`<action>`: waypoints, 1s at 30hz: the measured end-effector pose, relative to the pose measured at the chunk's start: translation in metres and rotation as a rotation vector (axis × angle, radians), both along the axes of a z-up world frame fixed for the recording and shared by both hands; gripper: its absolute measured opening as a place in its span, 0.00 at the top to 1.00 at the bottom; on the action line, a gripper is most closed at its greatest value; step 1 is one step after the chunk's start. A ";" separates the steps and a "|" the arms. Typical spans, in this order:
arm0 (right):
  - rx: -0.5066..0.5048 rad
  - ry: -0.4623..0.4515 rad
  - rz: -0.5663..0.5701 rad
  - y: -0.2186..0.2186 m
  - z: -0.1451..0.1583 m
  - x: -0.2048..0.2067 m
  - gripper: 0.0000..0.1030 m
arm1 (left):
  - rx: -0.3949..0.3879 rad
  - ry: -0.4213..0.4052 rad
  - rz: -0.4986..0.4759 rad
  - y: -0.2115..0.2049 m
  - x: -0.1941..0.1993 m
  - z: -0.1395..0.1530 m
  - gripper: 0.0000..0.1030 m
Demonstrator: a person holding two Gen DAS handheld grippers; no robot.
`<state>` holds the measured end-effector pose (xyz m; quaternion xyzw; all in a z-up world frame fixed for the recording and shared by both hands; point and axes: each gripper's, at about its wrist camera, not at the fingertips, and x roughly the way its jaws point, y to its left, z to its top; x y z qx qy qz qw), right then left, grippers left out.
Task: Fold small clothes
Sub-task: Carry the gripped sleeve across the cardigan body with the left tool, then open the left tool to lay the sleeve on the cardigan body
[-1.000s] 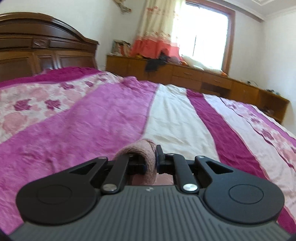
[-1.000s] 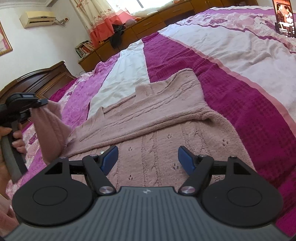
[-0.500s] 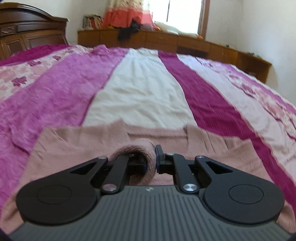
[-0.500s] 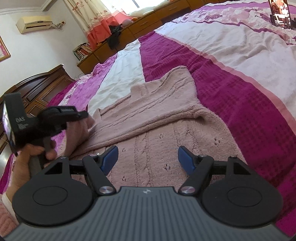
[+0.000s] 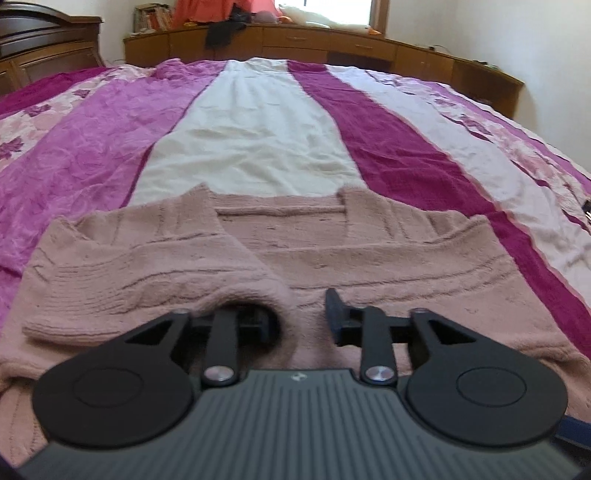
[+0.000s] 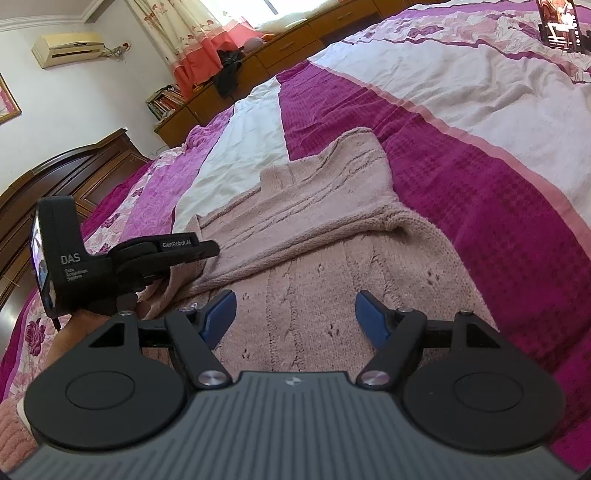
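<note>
A dusty-pink knit sweater lies flat on the striped bedspread, neckline towards the far side. Its left sleeve is folded across the chest, and the cuff ends right at my left gripper. That gripper is open; its left finger sits inside the cuff's opening and its right finger is bare. In the right wrist view the sweater spreads ahead, the other sleeve also folded over. My right gripper hovers open over the lower body, holding nothing. The left gripper shows at the left, held by a hand.
A dark wooden headboard stands at the left. Low wooden cabinets with clothes and books line the far wall under a curtained window. A dark phone-like device stands on the bed at the far right.
The left gripper carried the sleeve cuff down and across the sweater's chest, then opened and let go of it. The right gripper stayed open over the lower body.
</note>
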<state>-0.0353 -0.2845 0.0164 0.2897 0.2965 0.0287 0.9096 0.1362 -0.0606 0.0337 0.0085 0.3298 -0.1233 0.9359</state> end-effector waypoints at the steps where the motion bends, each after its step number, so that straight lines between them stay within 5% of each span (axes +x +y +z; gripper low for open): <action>1: 0.000 0.000 0.000 0.000 0.000 0.000 0.25 | 0.006 0.000 -0.007 -0.002 -0.002 0.001 0.62; 15: -0.003 -0.001 0.004 0.003 -0.001 -0.001 0.25 | 0.021 0.047 -0.023 0.019 -0.035 0.017 0.61; 30: -0.024 -0.011 0.032 0.014 0.009 -0.008 0.25 | 0.009 0.067 0.090 0.074 -0.068 0.035 0.61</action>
